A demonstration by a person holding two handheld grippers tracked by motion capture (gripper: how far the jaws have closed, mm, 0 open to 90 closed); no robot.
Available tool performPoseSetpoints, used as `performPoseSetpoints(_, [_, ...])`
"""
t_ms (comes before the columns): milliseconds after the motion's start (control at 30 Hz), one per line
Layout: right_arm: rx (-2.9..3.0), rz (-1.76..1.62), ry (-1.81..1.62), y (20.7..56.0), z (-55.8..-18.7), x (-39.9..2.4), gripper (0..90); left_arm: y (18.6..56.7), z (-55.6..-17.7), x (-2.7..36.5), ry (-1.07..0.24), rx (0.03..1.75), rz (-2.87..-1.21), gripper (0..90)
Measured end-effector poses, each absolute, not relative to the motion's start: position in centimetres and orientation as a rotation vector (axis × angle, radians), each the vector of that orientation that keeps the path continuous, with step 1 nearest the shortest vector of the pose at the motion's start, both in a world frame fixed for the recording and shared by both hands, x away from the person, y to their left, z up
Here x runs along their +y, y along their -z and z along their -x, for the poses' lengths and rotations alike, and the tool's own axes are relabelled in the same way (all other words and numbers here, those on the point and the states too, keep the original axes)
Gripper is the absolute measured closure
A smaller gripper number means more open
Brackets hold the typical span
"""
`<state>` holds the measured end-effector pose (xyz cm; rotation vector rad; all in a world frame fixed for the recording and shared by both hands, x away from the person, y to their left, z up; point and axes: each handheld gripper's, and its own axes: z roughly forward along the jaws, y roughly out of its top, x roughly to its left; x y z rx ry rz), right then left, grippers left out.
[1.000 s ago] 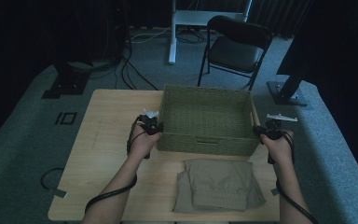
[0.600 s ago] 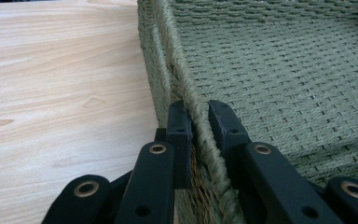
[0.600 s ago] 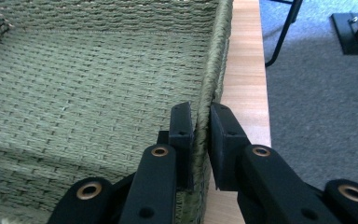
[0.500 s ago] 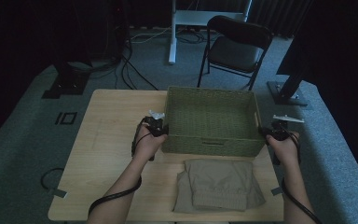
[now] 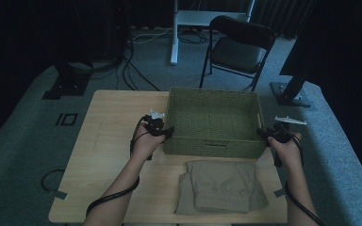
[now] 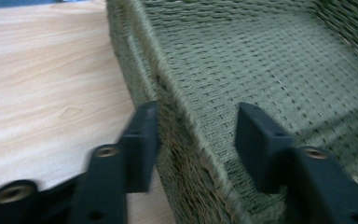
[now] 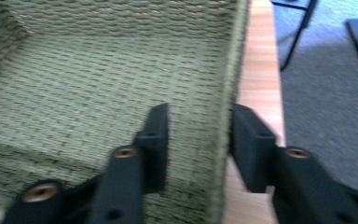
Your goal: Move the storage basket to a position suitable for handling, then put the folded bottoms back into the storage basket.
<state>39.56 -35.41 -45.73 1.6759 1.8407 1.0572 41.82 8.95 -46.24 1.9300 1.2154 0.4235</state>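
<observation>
1. On the wooden surface (image 5: 108, 141), the woven green basket (image 5: 212, 123) sits at the far middle, long axis running left to right.
2. My left tongs (image 5: 167, 132) straddle its left wall; my right tongs (image 5: 262, 135) straddle its right wall.
3. Both have just been opening and stand half open, walls between the jaws, unclamped.

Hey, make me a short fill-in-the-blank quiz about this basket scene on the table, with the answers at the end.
1. The woven basket on the wooden table holds ____.
2. The folded cloth lies on the table on the person's side of the ____.
3. The left gripper has one jaw inside and one jaw ____ the basket wall.
4. Behind the table stands a black folding ____.

Answers: nothing; basket; outside; chair
</observation>
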Motion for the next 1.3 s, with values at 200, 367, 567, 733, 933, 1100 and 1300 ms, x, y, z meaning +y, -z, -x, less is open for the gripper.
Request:
performPoseSetpoints(200, [1.768, -1.667, -1.133, 45.0, -39.5, -35.4, 44.7, 45.5, -41.7, 9.0, -0.443, 1.132, -1.938, 25.6])
performPoseSetpoints(367, [1.775, -1.578, -1.204, 44.2, -39.0, -34.6, 30.1, 44.9, -41.5, 8.9, -0.486, 1.086, -1.896, 17.6])
performPoseSetpoints(567, [1.811, -1.489, -1.297, 43.2, -38.3, -33.4, 13.8, 43.9, -40.6, 8.9, -0.499, 0.971, -1.85, 16.3])
performPoseSetpoints(733, [1.896, -1.391, -1.286, 42.7, -37.7, -32.1, 14.5, 43.2, -39.7, 8.6, -0.396, 0.943, -1.822, 16.6])
performPoseSetpoints(933, [1.933, -1.275, -1.292, 42.3, -36.2, -30.9, 12.6, 43.0, -38.5, 8.6, -0.44, 0.895, -1.809, 16.4])
performPoseSetpoints(1100, [1.982, -1.221, -1.314, 42.7, -34.6, -30.3, 12.1, 43.5, -37.0, 8.8, -0.445, 0.873, -1.799, 16.5])
performPoseSetpoints(1300, [1.987, -1.204, -1.325, 43.2, -32.9, -30.1, 12.1, 44.1, -35.3, 8.8, -0.443, 0.815, -1.84, 16.5])
